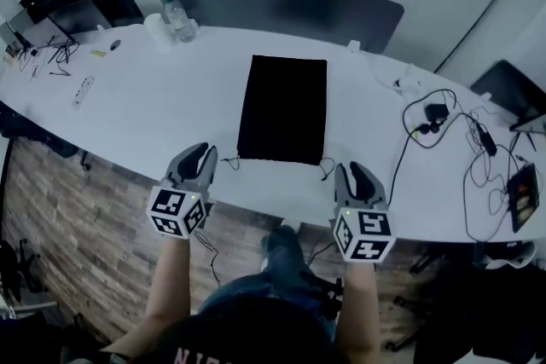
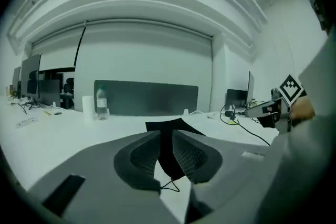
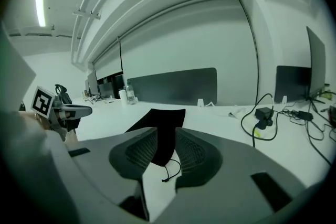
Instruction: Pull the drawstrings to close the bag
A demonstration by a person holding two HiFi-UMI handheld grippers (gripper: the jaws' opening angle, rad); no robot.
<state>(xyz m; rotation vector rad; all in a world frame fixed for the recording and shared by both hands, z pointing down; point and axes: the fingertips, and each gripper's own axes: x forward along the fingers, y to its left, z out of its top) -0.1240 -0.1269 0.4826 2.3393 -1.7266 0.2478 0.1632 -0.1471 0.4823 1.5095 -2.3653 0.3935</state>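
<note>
A flat black drawstring bag [image 1: 283,108] lies on the white table [image 1: 153,106], its mouth toward the near edge. A thin black drawstring end trails from each near corner, the left drawstring [image 1: 229,163] and the right drawstring [image 1: 327,171]. My left gripper [image 1: 203,153] hovers at the table edge just left of the bag's near left corner, open and empty. My right gripper [image 1: 358,171] is just right of the near right corner, also open and empty. Through the left jaws I see the bag [image 2: 167,136] and a string loop [image 2: 170,185]; through the right jaws the bag [image 3: 164,128] and its cord [image 3: 170,170].
A water bottle [image 1: 177,17] and a paper roll [image 1: 156,30] stand at the back left before a dark partition [image 1: 281,4]. A power strip [image 1: 83,89] lies left. Black cables and a charger [image 1: 435,113] and a dark device [image 1: 522,196] lie to the right.
</note>
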